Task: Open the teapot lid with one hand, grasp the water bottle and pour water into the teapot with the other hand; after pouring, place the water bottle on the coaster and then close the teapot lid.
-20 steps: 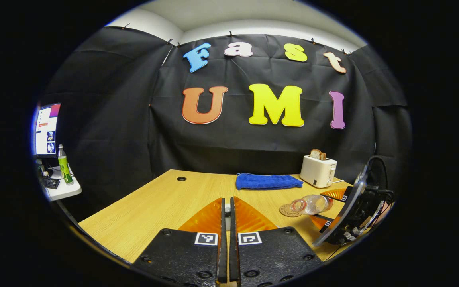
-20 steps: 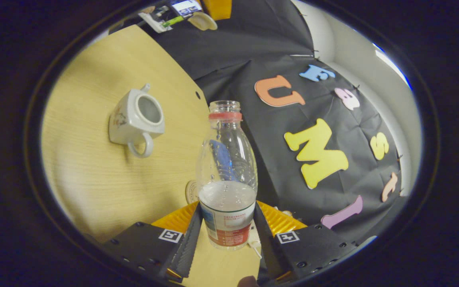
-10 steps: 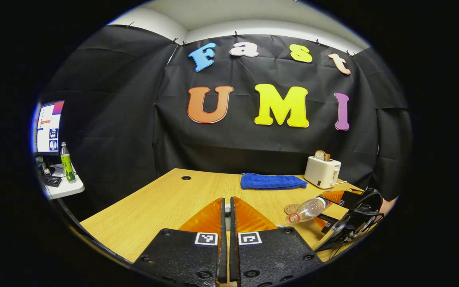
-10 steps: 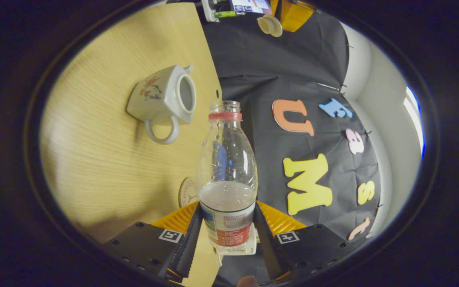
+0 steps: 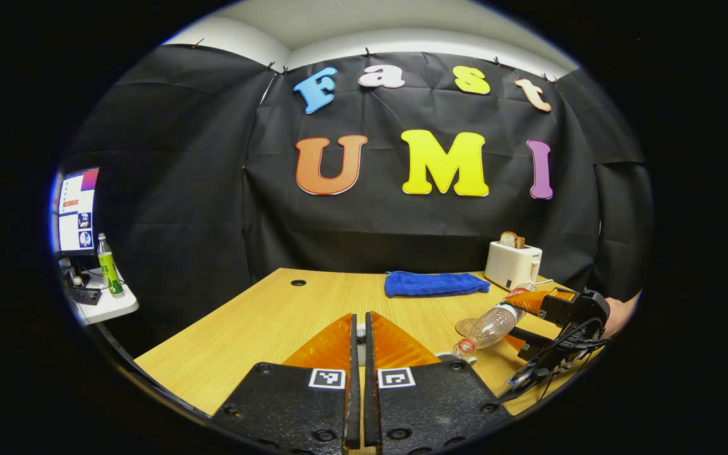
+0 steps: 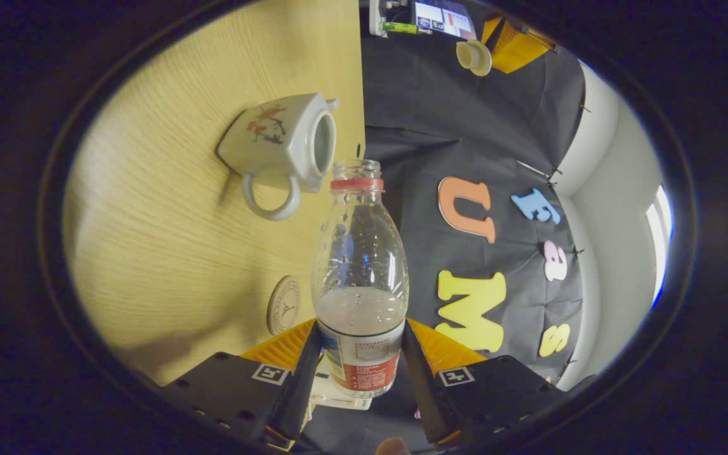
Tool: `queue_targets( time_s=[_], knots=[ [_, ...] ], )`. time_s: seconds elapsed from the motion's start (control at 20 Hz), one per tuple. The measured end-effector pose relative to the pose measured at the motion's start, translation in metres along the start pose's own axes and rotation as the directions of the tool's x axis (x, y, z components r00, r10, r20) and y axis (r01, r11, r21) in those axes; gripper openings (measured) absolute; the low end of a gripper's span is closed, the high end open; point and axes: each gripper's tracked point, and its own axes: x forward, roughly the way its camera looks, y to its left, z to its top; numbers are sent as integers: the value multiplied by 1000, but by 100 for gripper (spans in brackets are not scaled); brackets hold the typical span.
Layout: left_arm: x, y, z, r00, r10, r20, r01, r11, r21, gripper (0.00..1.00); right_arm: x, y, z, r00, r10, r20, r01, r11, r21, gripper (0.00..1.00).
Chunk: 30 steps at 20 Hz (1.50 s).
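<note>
Tipped further since a moment ago: water bottle [image 6: 360, 278] clamped between right gripper [image 6: 359, 373] fingers, neck now beside the open teapot [image 6: 282, 142] on the worktop [image 6: 168, 234]. Held above, in the left gripper [image 5: 358, 332], fingers pinched on the lid [image 6: 473, 57]. Nearby, coaster [image 6: 283, 304] bare.

The left gripper [image 5: 358, 335] is pinched nearly closed, apparently on something small, while the right gripper [image 6: 359, 354] is rolled sideways.

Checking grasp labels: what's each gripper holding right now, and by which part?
Right gripper holds the water bottle by its labelled lower body. Left gripper pinches the teapot lid's knob.
</note>
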Motion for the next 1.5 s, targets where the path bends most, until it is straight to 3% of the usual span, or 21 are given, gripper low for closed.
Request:
queue_targets(
  time_s=[0.65, 1.5],
  knots=[
    [-2, 6, -3, 1000, 4, -11, -4, 1000, -1, 5, 3, -15, 2, 998, -47, 35, 52, 986, -159, 70],
    [-3, 7, -2, 1000, -2, -11, 2, 1000, -4, 5, 4, -40, 16, 981, -145, 130, 183, 911, -369, 70]
  ],
)
